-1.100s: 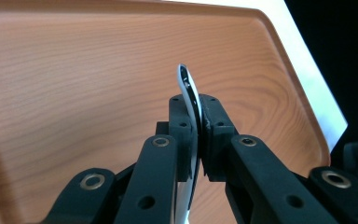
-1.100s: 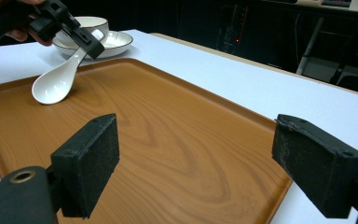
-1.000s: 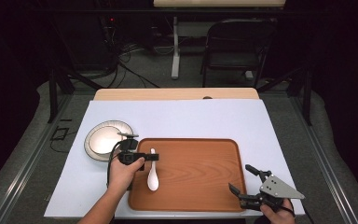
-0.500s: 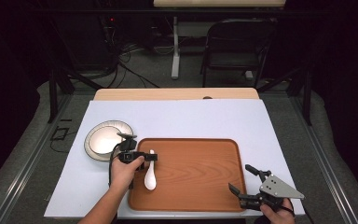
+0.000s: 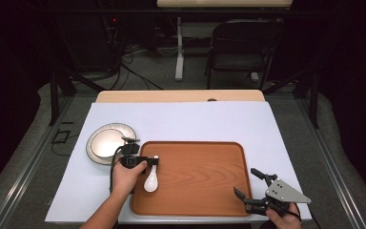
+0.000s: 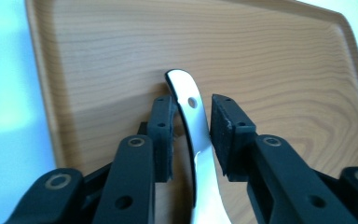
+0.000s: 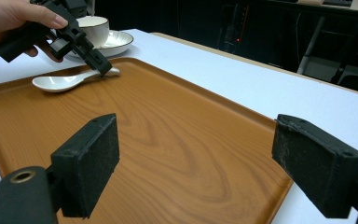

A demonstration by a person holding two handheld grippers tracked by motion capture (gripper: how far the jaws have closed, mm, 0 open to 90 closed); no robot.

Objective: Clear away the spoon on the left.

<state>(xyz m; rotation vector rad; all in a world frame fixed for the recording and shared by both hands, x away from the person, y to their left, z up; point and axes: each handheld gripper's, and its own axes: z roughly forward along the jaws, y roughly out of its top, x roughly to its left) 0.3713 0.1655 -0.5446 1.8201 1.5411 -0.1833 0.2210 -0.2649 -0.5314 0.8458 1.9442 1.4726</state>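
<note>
Your left tool (image 5: 145, 161) had just been opening over the white spoon (image 5: 151, 180), which lay on the wooden tray (image 5: 205, 191) near its left edge. In the left gripper view the spoon's handle (image 6: 193, 123) stood between the pads (image 6: 223, 130) with a gap on each side, so nothing gripped it. I judged the spoon's placing on the tray as done and the release as under way. The bowl on its plate (image 5: 108, 143) sat on the desk just left of the tray, apparently the next thing to move. Your right tool (image 5: 253, 190) hovered wide open and empty over the tray's near right corner.
</note>
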